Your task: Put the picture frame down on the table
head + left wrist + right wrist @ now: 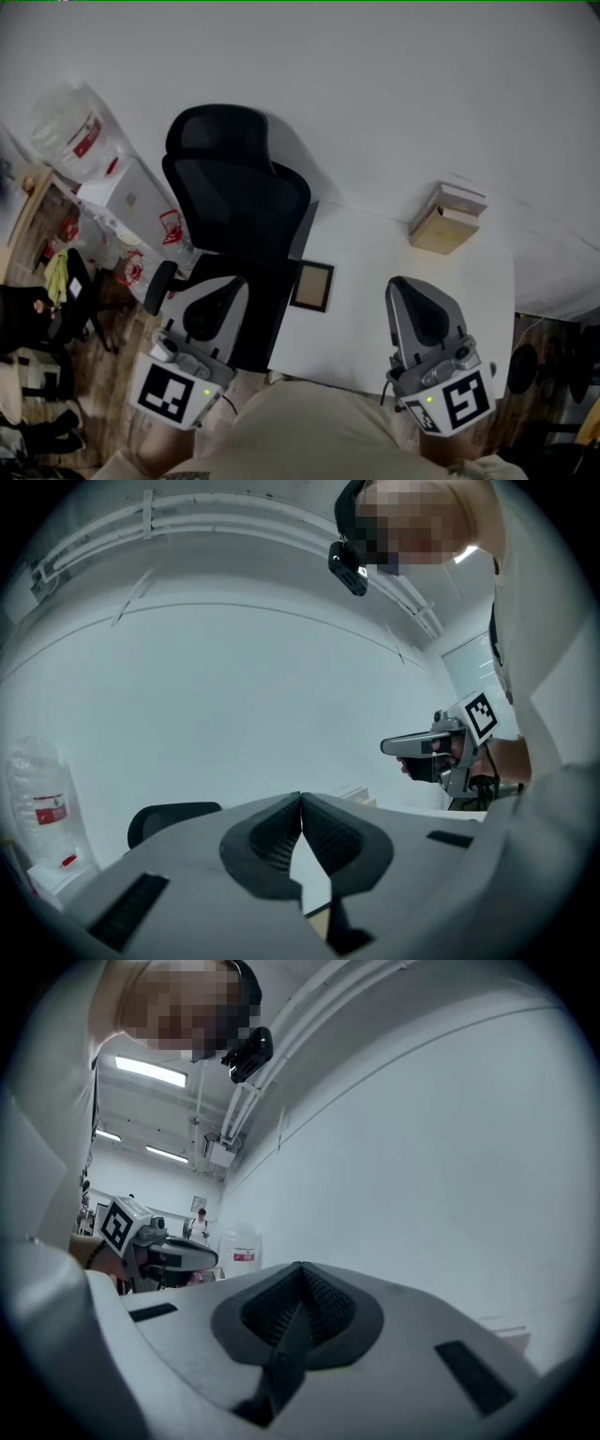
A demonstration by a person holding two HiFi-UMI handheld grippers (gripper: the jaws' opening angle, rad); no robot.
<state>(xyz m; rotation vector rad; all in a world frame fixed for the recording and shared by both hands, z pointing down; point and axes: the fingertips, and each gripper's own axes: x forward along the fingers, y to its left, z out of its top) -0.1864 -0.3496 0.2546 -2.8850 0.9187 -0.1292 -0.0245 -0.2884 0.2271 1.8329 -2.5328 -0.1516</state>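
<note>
A small dark picture frame (313,286) lies flat near the left edge of the white table (375,309). My left gripper (214,302) hangs shut and empty over the black office chair, left of the frame. My right gripper (422,314) is shut and empty above the table's right part, well to the right of the frame. In the left gripper view the jaws (301,803) meet at the tips with nothing held. The right gripper view shows its jaws (301,1274) closed together too. Both gripper cameras point up at the wall.
A black office chair (239,202) stands against the table's left side. A stack of brown boxes (448,220) sits at the table's far right corner. Left of the chair are a clear plastic bag (70,136), white boxes and floor clutter.
</note>
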